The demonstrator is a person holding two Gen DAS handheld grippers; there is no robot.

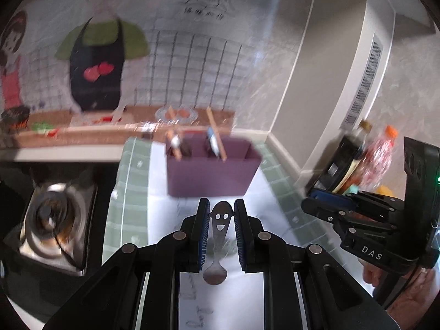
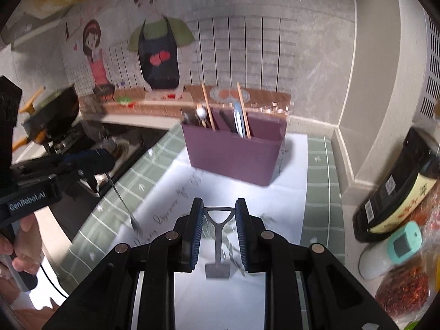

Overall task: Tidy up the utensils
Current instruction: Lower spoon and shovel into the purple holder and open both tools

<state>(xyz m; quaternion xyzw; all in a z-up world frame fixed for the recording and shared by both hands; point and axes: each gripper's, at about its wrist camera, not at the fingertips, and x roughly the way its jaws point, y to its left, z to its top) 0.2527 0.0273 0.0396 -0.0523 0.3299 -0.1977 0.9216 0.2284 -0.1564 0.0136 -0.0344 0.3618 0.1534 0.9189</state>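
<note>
Two utensils are held above the tabletop point(image 2: 319, 165), and the step in hand is judged to be the carry to the holder point(image 2: 233, 151), a purple box standing on white paper point(image 2: 288, 200) ahead of both grippers. Chopsticks point(image 2: 243, 112) and other cutlery already stand in its left and middle compartments; the right compartment looks free, though its inside is not fully seen.

The left gripper point(image 1: 221, 214) is nearly closed and clenched on a spoon point(image 1: 218, 236) with a smiling face cut into its handle end. The handle is pinched between the blue pads point(image 1: 203, 233), and the bowl hangs down toward the camera.

The right gripper point(image 2: 219, 217) is likewise nearly closed, grasping a shovel-shaped spoon point(image 2: 218, 242) by its triangular handle, with the flat blade hanging below.

In the right wrist view, what the left gripper holds looks like a thin fork; that view is blurred, so this cannot be settled.

Next, each utensil would probably have to be brought over a compartment, tipped upright, lowered in and released.
</note>
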